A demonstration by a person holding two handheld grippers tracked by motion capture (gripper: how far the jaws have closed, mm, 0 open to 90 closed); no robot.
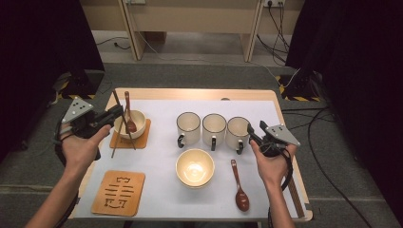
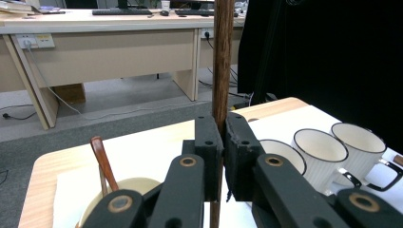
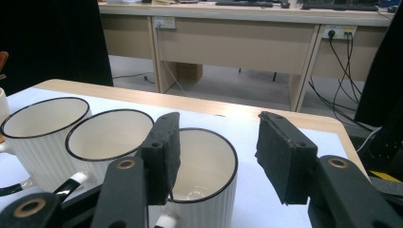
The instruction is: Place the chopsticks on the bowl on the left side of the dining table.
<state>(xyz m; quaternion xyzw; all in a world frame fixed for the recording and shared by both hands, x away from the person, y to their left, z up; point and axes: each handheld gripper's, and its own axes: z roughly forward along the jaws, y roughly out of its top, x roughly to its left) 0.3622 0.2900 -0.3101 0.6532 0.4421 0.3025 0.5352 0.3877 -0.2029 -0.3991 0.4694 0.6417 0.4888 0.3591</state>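
Chopsticks stand clamped upright in the left tool, while the right tool gapes wide over the nearest mug.

Dark wooden chopsticks, near upright, pinched in jaws above bowl on coaster.

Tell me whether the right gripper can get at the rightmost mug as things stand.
Probably yes. The right gripper is open and sits just right of the rightmost mug, one jaw already over its rim in the right gripper view, with nothing between them.
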